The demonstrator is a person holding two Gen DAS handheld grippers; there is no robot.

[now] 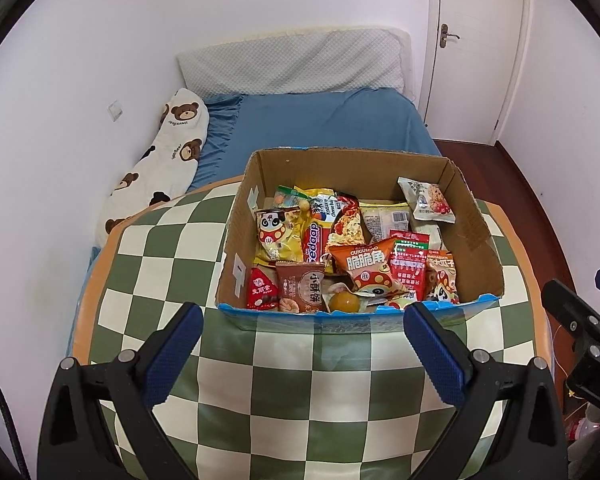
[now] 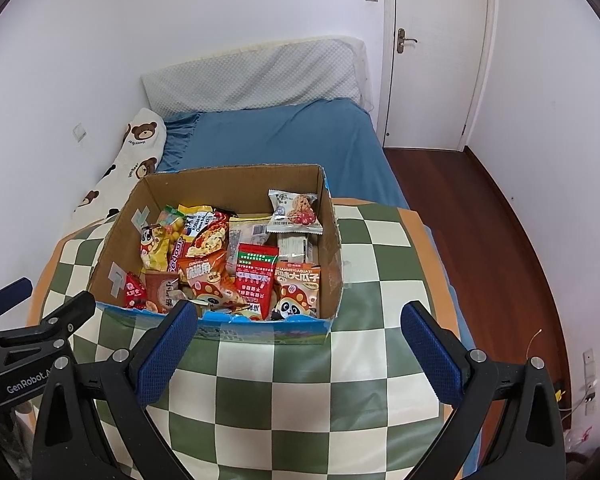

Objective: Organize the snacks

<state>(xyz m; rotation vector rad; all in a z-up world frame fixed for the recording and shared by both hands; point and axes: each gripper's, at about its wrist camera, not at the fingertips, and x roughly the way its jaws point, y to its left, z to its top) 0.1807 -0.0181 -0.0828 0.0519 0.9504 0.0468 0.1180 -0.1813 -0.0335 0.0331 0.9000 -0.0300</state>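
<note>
Left gripper (image 1: pixel 303 322) spread wide, holding nothing | right gripper (image 2: pixel 299 322) likewise spread and bare | cardboard box (image 1: pixel 476 224) packed with snack packets sits at 12 o'clock on checkered cloth (image 1: pixel 284 392) | white cookie packet (image 1: pixel 427 200) at box's 1 o'clock corner

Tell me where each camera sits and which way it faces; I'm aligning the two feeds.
Left wrist: rides the left tool, looking forward and down over the checkered cloth at the snack box; its open fingers frame the bottom, the right tool shows at right.
Right wrist: rides the right tool, same heading, box left of centre; its open fingers show, the left tool at left.
Shared: box, cloth, blue bed, door.
</note>
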